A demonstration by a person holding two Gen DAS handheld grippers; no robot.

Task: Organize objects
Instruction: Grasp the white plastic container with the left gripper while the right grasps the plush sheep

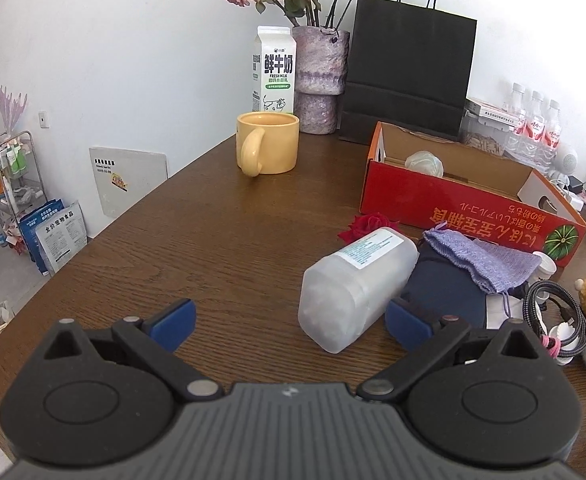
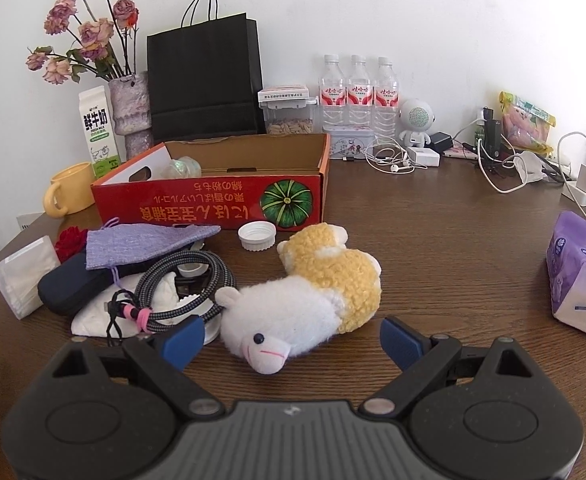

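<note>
Brown table (image 2: 453,240) clutter: both tongs spread, left gripper (image 1: 291,326) should centre on the bottle (image 1: 357,284) ahead, right gripper (image 2: 293,338) around the plush lamb (image 2: 305,304).

Two low wrist views across the table, both facing the wall, sharing red box (image 1: 469,210) (image 2: 213,196)

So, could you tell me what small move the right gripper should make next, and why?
Probably ease the right gripper forward and close on the plush lamb. Its jaws are open, the lamb lies on its side between the blue pads, and the red cardboard box behind it has room.
</note>
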